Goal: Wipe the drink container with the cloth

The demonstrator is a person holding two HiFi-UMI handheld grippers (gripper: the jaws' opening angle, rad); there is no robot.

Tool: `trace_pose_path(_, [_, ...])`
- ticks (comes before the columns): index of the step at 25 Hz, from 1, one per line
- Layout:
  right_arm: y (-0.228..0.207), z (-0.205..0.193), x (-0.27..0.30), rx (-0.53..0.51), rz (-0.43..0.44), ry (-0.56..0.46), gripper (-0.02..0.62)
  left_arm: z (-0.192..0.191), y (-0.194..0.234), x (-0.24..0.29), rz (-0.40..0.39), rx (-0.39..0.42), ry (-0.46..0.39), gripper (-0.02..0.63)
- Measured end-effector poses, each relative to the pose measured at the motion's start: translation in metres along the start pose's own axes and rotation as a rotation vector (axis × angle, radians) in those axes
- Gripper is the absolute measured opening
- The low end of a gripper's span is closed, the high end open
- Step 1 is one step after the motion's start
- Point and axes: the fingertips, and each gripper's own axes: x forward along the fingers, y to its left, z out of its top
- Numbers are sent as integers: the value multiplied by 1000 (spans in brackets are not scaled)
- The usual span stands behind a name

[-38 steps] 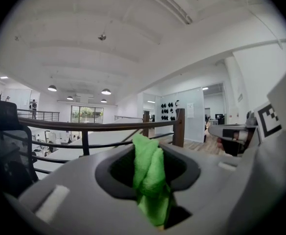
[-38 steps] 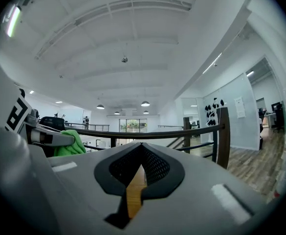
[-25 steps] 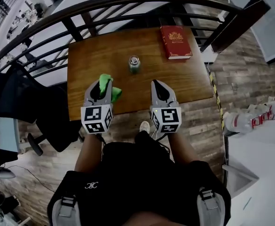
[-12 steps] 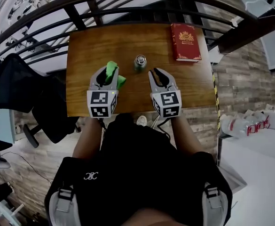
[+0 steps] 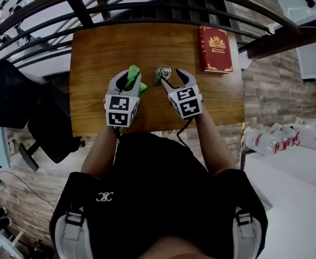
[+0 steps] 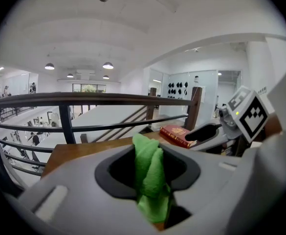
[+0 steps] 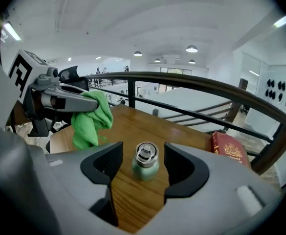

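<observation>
Upright drink container (image 7: 145, 163) on wooden table (image 5: 101, 53) — long axis vertical, ring-topped cap up. Right gripper (image 5: 170, 75) jaws just opened, standing either side of container, pads clear of it. Left gripper (image 5: 126, 79) clamped on green cloth (image 6: 150, 173) — just beside container.

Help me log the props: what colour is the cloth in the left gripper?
Bright green; the cloth shows best in the left gripper view.

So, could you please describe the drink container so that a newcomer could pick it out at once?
On the wooden table beside the dark railing, look near the middle. The small green bottle with a silver loop lid stands there, the only upright thing: the red book lies flat and the green cloth is limp.
</observation>
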Motion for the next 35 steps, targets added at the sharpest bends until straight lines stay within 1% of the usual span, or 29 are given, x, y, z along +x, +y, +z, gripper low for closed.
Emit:
trace_pose_path(3, [-1,-10,25,-21,5,80,256,-15,6,15,-12,-11,32,170])
trace_pose_path(7, [-1,-24,48,-48,-9,170,258,-29,9,26,-41,-17,55,172])
trace_pose_path(9, [-4,-30,56,-40,-17,199,258,-33,10,29,-54,-25,62,172])
trace_pose_path(13, [-10,-33,68,-7,-33,208,256,-38,12,36,-83,-29,62,172])
trace_pose_path(15, [-9,-33,68,-22,-30,210,256,-39,11,42,-106,-34,64,172])
trace_pose_path(19, [-8,-37,63,-49,-18,204,255,-48,6,62,-158,-6,63,172])
trace_pose_path(20, [-8,-37,62,-52,-13,204,255,-51,4,69,-173,-10,64,172])
trace_pose_path(23, [-6,-37,63,-78,5,198,255,-62,3,93,-218,-69,78,172])
trace_pose_path(24, [-4,-37,64,-86,10,199,255,-65,3,101,-235,-75,80,172])
trace_pose_path(27, [-1,-37,63,-105,15,209,255,-63,-1,123,-291,-26,61,172])
trace_pose_path(31, [-1,-35,64,-124,26,191,255,-45,-11,152,-374,99,13,170])
trace_pose_path(33, [0,-35,64,-127,32,181,254,-39,-15,168,-411,134,19,170])
trace_pose_path(35, [0,-34,64,-134,39,169,255,-37,-21,183,-455,140,40,170])
